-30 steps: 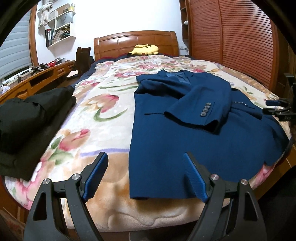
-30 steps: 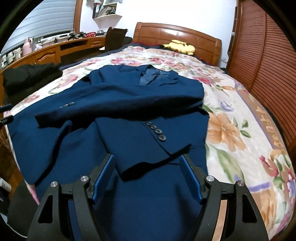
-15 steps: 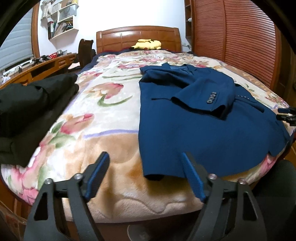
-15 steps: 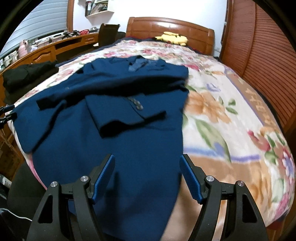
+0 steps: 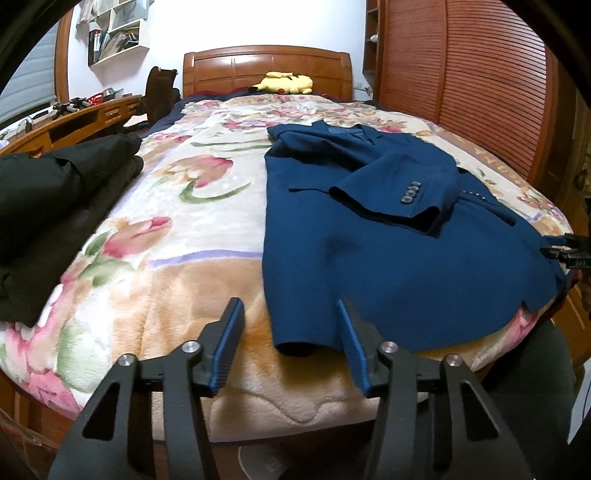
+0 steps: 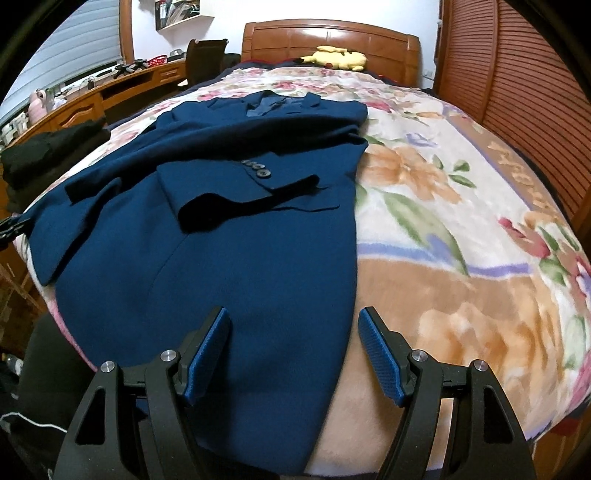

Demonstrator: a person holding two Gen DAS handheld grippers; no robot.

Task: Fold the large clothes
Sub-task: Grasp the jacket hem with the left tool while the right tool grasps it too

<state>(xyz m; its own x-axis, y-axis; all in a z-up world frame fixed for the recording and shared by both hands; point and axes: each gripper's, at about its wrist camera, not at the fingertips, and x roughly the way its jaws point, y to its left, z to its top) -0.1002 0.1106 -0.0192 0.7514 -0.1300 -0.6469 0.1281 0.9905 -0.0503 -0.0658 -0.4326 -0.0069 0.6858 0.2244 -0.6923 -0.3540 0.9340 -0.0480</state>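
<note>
Navy woollen suit jacket (image 5: 369,258) on floral-blanketed bed (image 5: 177,229), hem at 6 o'clock partly hidden; left gripper (image 5: 291,343) jaws just closing astride hem corner, right gripper (image 6: 293,354) jaws wide, empty.

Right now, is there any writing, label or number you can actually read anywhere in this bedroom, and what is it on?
Floral blanket: large orange letters woven along its right border, too tilted and distorted to read.
Books on the wall shelf: spines too small and blurred.
Navy suit jacket: no visible label.
Yellow plush toy: no text.
</note>
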